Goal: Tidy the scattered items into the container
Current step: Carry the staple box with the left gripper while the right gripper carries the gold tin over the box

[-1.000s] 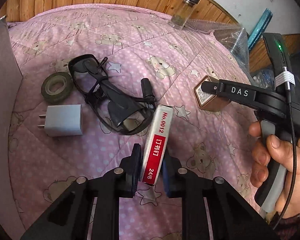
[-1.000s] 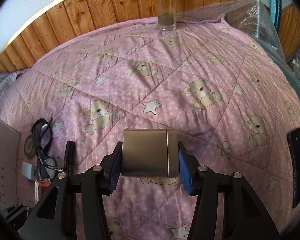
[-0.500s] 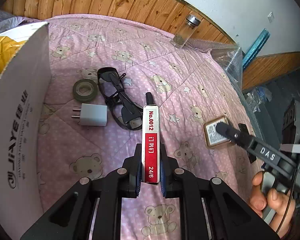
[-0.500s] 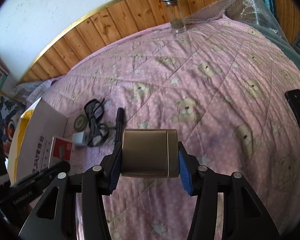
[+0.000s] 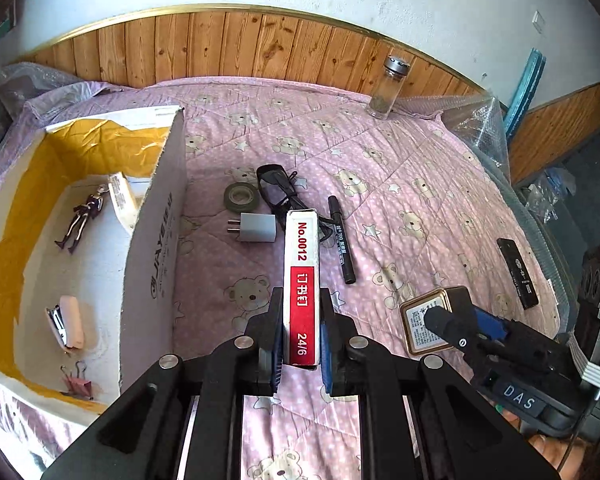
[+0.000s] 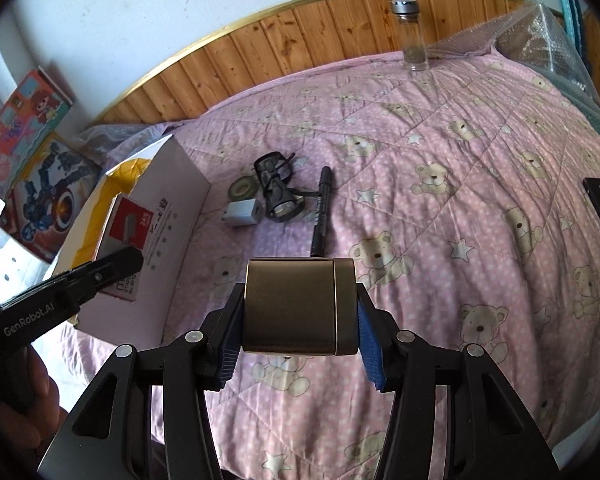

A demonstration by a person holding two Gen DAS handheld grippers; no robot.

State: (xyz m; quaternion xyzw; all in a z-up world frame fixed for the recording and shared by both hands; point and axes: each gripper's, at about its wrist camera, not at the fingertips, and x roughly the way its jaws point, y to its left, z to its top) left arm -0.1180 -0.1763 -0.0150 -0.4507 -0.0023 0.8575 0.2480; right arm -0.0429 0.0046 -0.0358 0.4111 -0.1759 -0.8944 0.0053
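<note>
left gripper [image 5: 300,340] clamps staple box [image 5: 301,280]; right gripper [image 6: 298,316] clamps gold tin [image 6: 296,304]; marker [image 5: 341,246], charger [image 5: 256,228], glasses [image 5: 278,188], tape roll [image 5: 241,197] lie beside white box [image 5: 156,240]

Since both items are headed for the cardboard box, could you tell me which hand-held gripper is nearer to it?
The left. The left hand-held gripper holds the staple box just beside the cardboard box wall; the right hand-held gripper, holding the gold tin, is farther out over the quilt.
</note>
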